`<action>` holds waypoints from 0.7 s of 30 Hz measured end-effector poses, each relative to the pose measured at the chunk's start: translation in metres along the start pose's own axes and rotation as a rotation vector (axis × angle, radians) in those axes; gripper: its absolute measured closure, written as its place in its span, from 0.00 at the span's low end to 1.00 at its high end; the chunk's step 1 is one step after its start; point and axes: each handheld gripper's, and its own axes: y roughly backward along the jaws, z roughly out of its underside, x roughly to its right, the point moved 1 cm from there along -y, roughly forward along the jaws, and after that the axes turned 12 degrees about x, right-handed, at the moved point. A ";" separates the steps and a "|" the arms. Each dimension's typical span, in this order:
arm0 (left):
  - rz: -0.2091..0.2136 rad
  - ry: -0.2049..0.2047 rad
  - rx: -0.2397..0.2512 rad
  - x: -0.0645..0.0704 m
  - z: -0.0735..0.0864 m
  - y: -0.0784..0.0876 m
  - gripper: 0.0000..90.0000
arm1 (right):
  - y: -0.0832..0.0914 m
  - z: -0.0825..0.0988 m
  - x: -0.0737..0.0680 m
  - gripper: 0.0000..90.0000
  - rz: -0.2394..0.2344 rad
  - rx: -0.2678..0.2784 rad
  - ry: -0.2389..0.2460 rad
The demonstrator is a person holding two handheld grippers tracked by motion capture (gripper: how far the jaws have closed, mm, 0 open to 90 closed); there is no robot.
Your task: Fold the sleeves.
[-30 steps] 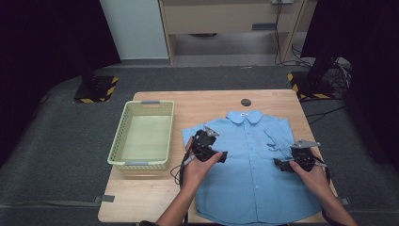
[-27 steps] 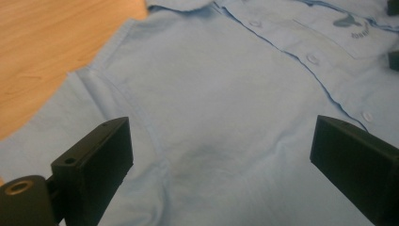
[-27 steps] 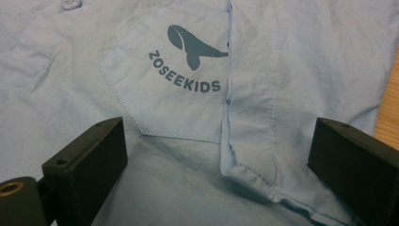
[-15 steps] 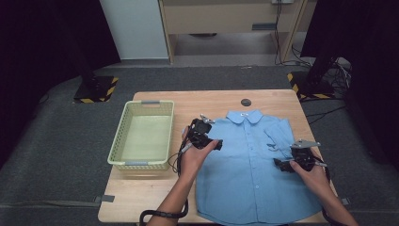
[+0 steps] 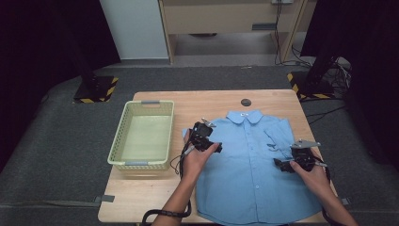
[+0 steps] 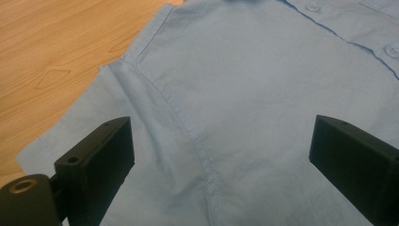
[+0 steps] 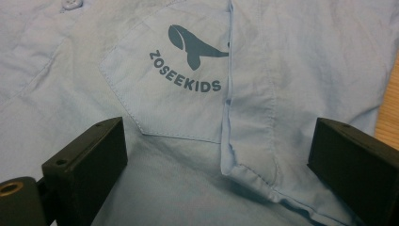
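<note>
A blue shirt lies flat on the wooden table, front side up, with its collar at the far end and its bottom hem close to the near edge. The right gripper is nearest to the person, held in the right hand over the shirt's right side, just by the folded-in sleeve. In the right gripper view its two black jaws stand wide open with nothing between them but the cloth below. They hang over the chest pocket, which has a dark whale printed on it and the word ZOSEEKIDS under the whale. The folded sleeve edge lies over the pocket's side, between the two jaws. A little farther off, the left gripper is held in the left hand over the shirt's left shoulder part. In the left gripper view its jaws are wide open too and hold nothing. Under them runs the curved seam where the left sleeve joins the body, and the sleeve lies flat on the table. A row of buttons runs down the middle of the shirt. To the left of the shirt stands a pale green basket, near the left gripper but apart from it. Past the collar, at the far side of the table, sits a small dark round thing.
</note>
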 end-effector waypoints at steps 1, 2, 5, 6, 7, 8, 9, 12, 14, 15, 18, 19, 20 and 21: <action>-0.002 0.001 0.001 0.000 0.000 -0.001 0.08 | 0.000 0.000 0.000 0.06 -0.001 0.000 0.001; -0.003 0.002 -0.002 -0.001 0.000 -0.003 0.08 | 0.000 0.000 0.000 0.06 -0.001 0.000 0.001; -0.009 0.010 -0.001 -0.005 0.000 -0.007 0.08 | 0.000 0.000 0.000 0.06 -0.001 0.000 0.001; -0.012 0.012 0.001 -0.006 0.000 -0.007 0.08 | 0.000 0.000 0.000 0.06 -0.001 0.000 0.001; -0.018 0.013 0.003 -0.008 0.000 -0.008 0.08 | 0.000 0.000 0.000 0.06 -0.001 0.000 0.001; -0.024 0.014 0.005 -0.009 0.000 -0.009 0.08 | 0.000 0.000 0.000 0.06 -0.001 0.000 0.001; -0.026 0.018 0.005 -0.010 0.000 -0.010 0.09 | 0.000 0.000 0.000 0.06 -0.001 0.000 0.001; -0.030 0.021 0.007 -0.015 -0.001 -0.014 0.09 | 0.000 0.000 0.000 0.05 -0.001 0.000 0.001; -0.036 0.028 0.012 -0.018 -0.003 -0.015 0.09 | 0.000 0.000 0.000 0.05 -0.002 0.000 0.002; -0.037 0.032 0.015 -0.019 -0.004 -0.016 0.09 | 0.000 0.000 0.000 0.05 -0.002 0.000 0.002; -0.040 0.041 0.022 -0.022 -0.005 -0.018 0.09 | 0.000 0.000 0.000 0.05 -0.003 0.000 0.002; -0.042 0.043 0.022 -0.023 -0.005 -0.019 0.09 | 0.000 0.000 0.000 0.05 -0.003 0.000 0.002; -0.046 0.047 0.024 -0.024 -0.005 -0.020 0.09 | 0.000 0.000 0.001 0.05 -0.004 0.000 0.003; -0.051 0.053 0.026 -0.025 -0.004 -0.020 0.10 | 0.000 0.000 0.001 0.05 -0.005 0.000 0.003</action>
